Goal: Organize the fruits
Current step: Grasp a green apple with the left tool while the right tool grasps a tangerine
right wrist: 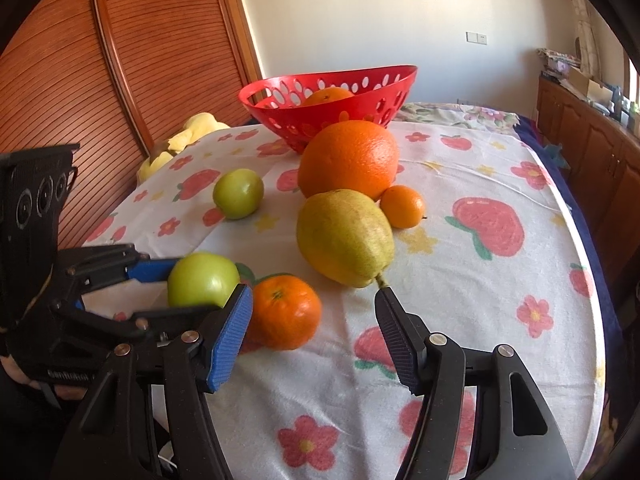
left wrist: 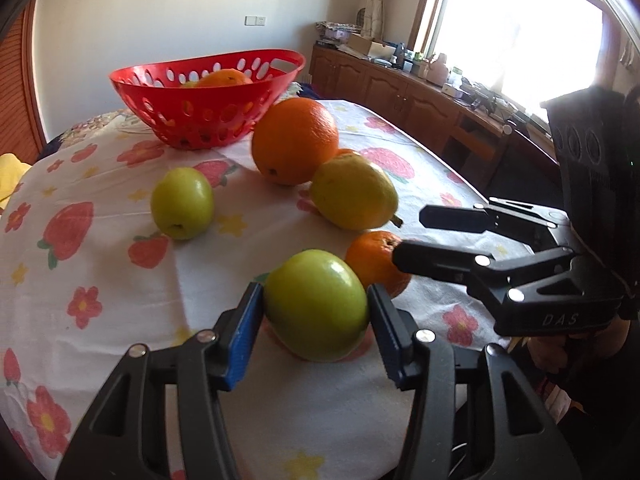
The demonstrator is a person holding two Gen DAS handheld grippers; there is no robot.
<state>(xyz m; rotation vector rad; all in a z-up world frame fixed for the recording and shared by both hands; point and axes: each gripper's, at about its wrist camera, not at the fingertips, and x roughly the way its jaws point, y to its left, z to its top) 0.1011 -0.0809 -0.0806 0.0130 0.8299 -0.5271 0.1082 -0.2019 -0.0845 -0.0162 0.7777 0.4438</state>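
A smooth round green apple sits on the flower-printed white cloth of the counter, pinched between the blue-padded jaws of the left gripper, which reaches in low and level. The right gripper hovers beside it with its jaws wide, holding nothing, near a small orange mandarin. "DAS" reads on the right gripper's body in the left view. Only the right view shows a tiny orange kumquat whole.

Two green apples, one pear, four oranges
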